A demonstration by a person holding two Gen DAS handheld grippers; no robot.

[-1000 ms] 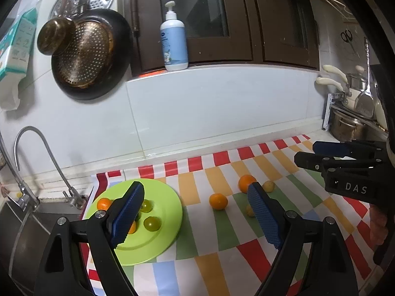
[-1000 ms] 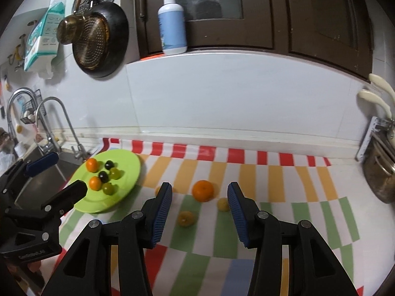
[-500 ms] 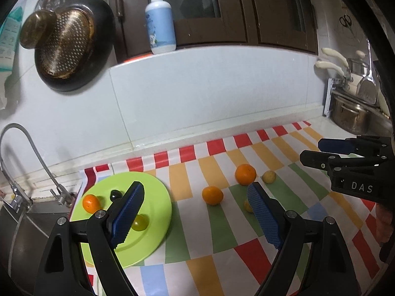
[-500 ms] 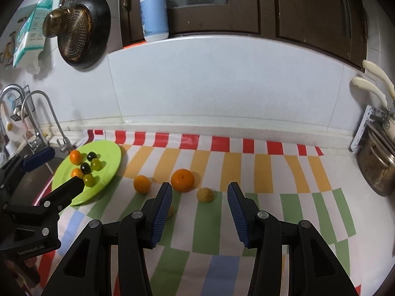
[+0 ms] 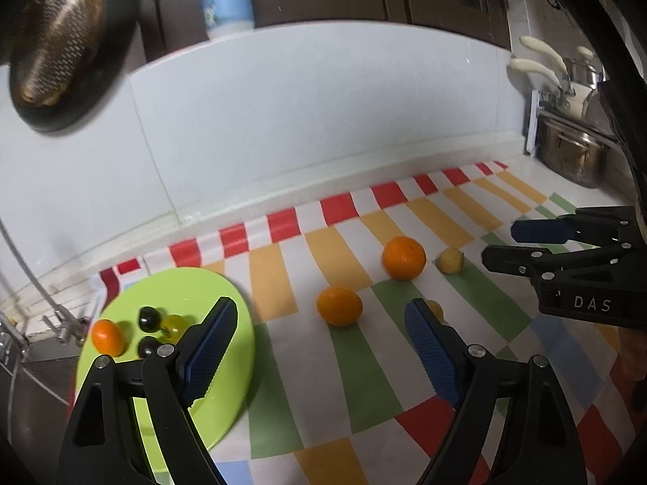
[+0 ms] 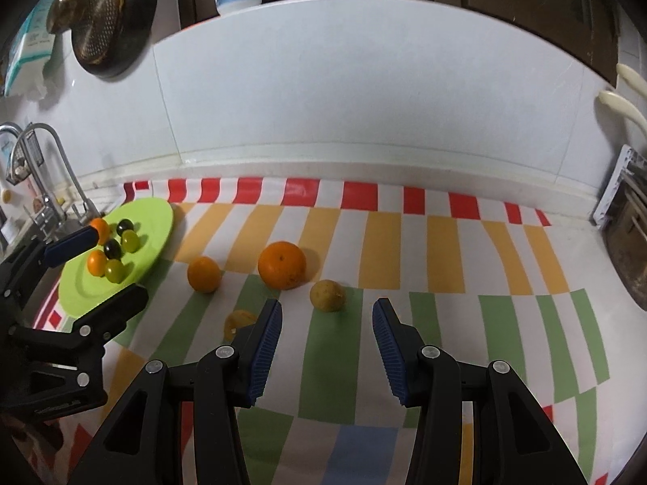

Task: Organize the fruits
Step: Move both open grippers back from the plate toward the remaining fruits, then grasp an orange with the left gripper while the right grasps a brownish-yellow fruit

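Both grippers, left [image 5: 317, 347] and right [image 6: 326, 349], jaws spread and empty, have dropped closer to the striped cloth [image 6: 445, 323], where 2 round oranges [image 6: 282, 264] lie beside the glossy green plate [image 6: 157, 218].

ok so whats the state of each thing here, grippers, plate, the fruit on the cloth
left gripper: open, empty
right gripper: open, empty
green plate: holds six small fruits
large orange: loose on cloth
small orange: loose on cloth
yellow fruit: loose on cloth
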